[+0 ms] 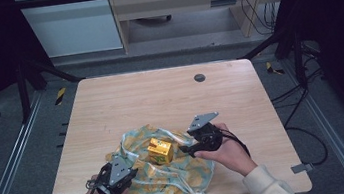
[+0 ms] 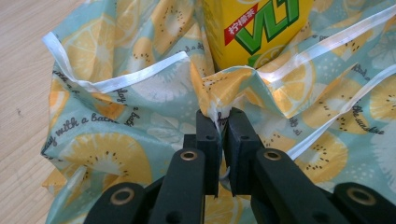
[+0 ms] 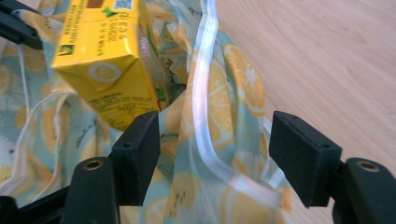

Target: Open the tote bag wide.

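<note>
A yellow drink carton [image 1: 160,150] stands on a crumpled cloth bag [image 1: 190,173], teal with orange citrus slices and white straps, near the table's front edge. My left gripper [image 1: 131,169] is at the bag's left side. In the left gripper view it [image 2: 223,122] is shut on a raised fold of the cloth [image 2: 116,154], just in front of the carton [image 2: 257,32]. My right gripper [image 1: 183,149] sits to the right of the carton. In the right gripper view it [image 3: 215,149] is open, with cloth [image 3: 238,74] and a white strap [image 3: 205,93] between the jaws, untouched by the pads. The carton [image 3: 107,60] lies beyond its left jaw.
The wooden table [image 1: 160,98] has a small round dark grommet [image 1: 199,77] near its far edge. Black frame posts stand at both back corners. Cables trail on the floor at the right.
</note>
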Motion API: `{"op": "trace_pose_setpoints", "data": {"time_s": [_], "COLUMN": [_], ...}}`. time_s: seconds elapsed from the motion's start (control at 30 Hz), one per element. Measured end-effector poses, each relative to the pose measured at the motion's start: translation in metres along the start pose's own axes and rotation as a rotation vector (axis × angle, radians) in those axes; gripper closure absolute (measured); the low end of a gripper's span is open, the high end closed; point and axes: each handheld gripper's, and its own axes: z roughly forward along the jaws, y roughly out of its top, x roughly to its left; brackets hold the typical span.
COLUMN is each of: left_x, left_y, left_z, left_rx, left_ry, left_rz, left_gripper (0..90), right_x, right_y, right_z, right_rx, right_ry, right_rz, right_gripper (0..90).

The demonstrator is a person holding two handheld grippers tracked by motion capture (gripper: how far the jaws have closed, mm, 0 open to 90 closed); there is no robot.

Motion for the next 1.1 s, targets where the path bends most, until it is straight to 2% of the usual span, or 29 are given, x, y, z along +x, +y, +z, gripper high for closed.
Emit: {"op": "trace_pose_setpoints", "data": {"time_s": [0.03, 0.07, 0.13, 0.2, 0.27, 0.33, 0.37, 0.4, 0.5, 0.83, 1.1], "left_x": [0.000, 0.001, 0.000, 0.000, 0.000, 0.000, -0.001, -0.001, -0.001, -0.002, -0.004], "left_y": [0.000, 0.000, -0.001, -0.001, -0.001, -0.001, -0.001, -0.001, -0.001, 0.001, 0.000], "left_z": [0.000, 0.000, 0.001, 0.001, 0.001, 0.002, 0.003, 0.003, 0.003, 0.002, 0.004], "left_rx": [0.000, 0.013, 0.008, 0.009, 0.011, 0.021, 0.013, 0.018, 0.026, 0.027, 0.047], "left_ry": [0.000, -0.002, -0.002, -0.004, -0.005, -0.007, -0.008, -0.007, -0.006, 0.001, -0.006], "left_rz": [0.000, 0.009, 0.001, 0.004, 0.005, 0.014, 0.004, 0.011, 0.023, 0.049, 0.065], "left_gripper": [85.7, 85.9, 85.9, 86.2, 86.3, 86.6, 86.9, 86.9, 87.5, 88.2, 88.3], "right_x": [0.000, -0.003, -0.004, -0.005, -0.004, -0.003, -0.003, -0.003, -0.005, -0.021, -0.044], "right_y": [0.000, 0.001, 0.002, 0.004, 0.004, 0.004, 0.005, 0.005, 0.006, 0.015, 0.022], "right_z": [0.000, 0.007, 0.010, 0.013, 0.014, 0.015, 0.016, 0.016, 0.015, 0.007, 0.010], "right_rx": [0.000, 0.014, 0.020, 0.027, 0.032, 0.037, 0.038, 0.038, 0.036, 0.005, 0.008], "right_ry": [0.000, 0.009, 0.015, 0.038, 0.043, 0.045, 0.048, 0.048, 0.016, -0.027, -0.053], "right_rz": [0.000, 0.011, 0.013, 0.003, 0.007, -0.001, -0.006, -0.006, 0.006, 0.047, 0.084], "right_gripper": [34.0, 34.0, 34.7, 45.7, 47.4, 58.1, 69.9, 69.9, 88.2, 90.0, 90.0]}}
